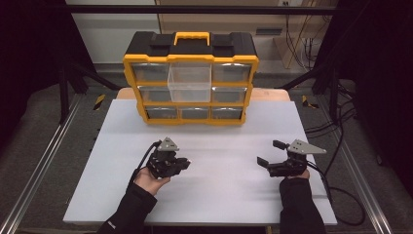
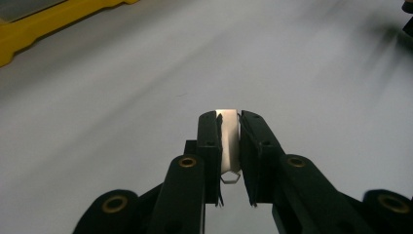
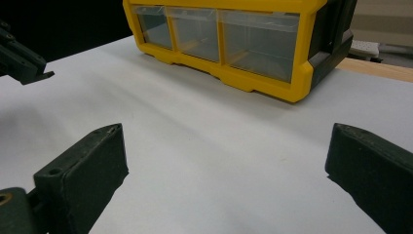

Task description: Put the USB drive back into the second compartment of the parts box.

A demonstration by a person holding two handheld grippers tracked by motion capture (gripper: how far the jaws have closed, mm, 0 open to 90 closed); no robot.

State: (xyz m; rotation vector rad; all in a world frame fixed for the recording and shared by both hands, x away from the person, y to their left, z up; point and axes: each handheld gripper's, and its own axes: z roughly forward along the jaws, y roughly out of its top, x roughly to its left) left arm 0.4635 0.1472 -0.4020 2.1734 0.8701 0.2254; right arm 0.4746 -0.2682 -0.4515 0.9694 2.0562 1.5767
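Observation:
A yellow and black drawer organiser [image 1: 191, 59] stands at the back middle of the white table [image 1: 219, 195]. Its upper middle clear drawer [image 1: 190, 82] is pulled out toward me and looks empty. My left gripper [image 1: 187, 162] sits low over the table at front left. Its jaws are shut on a thin, shiny flat metal piece [image 2: 228, 139] with a small hexagonal end. My right gripper [image 1: 271, 152] hovers at front right with its jaws wide apart and nothing between them. The right gripper view faces the organiser's bottom drawers [image 3: 258, 41].
The organiser's yellow base [image 2: 44, 24] crosses the top left corner of the left gripper view. Black cables [image 1: 336, 126] lie on the floor to the right of the table. Metal rails [image 1: 44, 161] run along both sides. Bare tabletop lies between the grippers and the organiser.

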